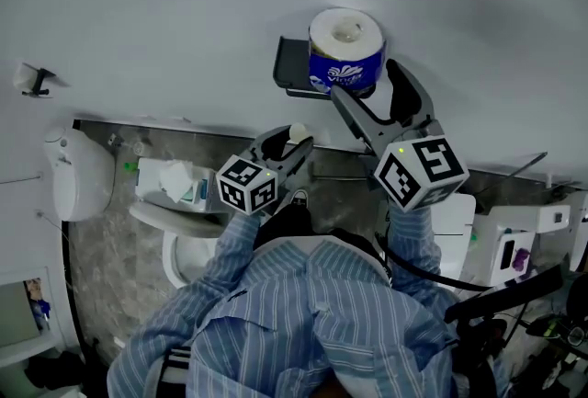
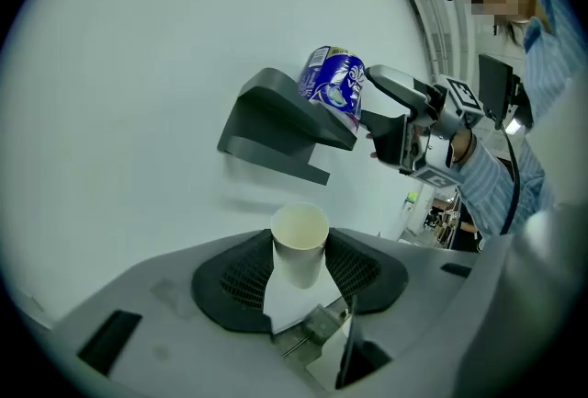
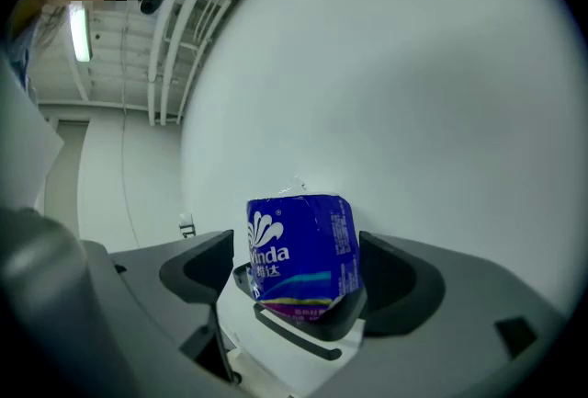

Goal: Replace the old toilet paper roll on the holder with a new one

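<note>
One cardboard core (image 2: pixel 299 235) pinched in left gripper (image 1: pixel 287 142); right gripper (image 3: pixel 299 281) wide around wrapped roll (image 1: pixel 345 47)

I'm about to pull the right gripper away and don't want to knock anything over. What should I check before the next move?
1. The blue-wrapped toilet paper roll stands upright on the dark grey wall holder: ok.
2. The right gripper has let go of the roll, its jaws apart on either side of it: ok.
3. The left gripper has its jaws shut on the empty pale cardboard tube: ok.
4. The roll's wrapper is off: not ok, it is on.
5. The roll sits far enough back on the holder not to tip: cannot tell.
</note>
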`<state>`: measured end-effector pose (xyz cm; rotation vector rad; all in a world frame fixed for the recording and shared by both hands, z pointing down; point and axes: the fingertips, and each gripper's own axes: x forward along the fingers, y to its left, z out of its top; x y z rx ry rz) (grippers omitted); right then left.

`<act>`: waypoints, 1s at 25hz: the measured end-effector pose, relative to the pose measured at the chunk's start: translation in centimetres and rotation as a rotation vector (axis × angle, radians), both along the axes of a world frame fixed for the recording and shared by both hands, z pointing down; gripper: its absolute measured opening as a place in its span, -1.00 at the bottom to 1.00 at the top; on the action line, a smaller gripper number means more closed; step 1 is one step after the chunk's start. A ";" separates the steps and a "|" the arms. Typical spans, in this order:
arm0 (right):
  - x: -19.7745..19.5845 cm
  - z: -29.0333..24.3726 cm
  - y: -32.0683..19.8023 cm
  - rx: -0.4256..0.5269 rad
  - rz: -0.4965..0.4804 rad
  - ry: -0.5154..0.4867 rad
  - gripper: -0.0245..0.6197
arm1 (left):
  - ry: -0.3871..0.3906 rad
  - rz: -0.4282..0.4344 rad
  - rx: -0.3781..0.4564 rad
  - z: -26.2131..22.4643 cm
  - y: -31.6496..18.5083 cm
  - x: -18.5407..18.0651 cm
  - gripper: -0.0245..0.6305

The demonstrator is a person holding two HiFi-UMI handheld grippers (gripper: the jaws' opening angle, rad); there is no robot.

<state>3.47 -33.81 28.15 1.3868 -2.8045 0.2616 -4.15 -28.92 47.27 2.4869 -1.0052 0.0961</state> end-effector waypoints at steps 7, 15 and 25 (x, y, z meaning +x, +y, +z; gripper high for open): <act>-3.6 -1.1 -1.6 0.032 0.062 0.138 0.39 | -0.002 -0.008 0.010 0.1 0.8 -1.4 -0.39; -4.1 -0.7 -3.3 0.015 0.139 0.223 0.42 | 0.001 -0.007 -0.005 0.7 0.5 -1.6 -0.39; -4.1 -0.8 -3.4 0.056 0.100 0.126 0.42 | 0.014 0.018 -0.012 0.8 0.4 -1.4 -0.39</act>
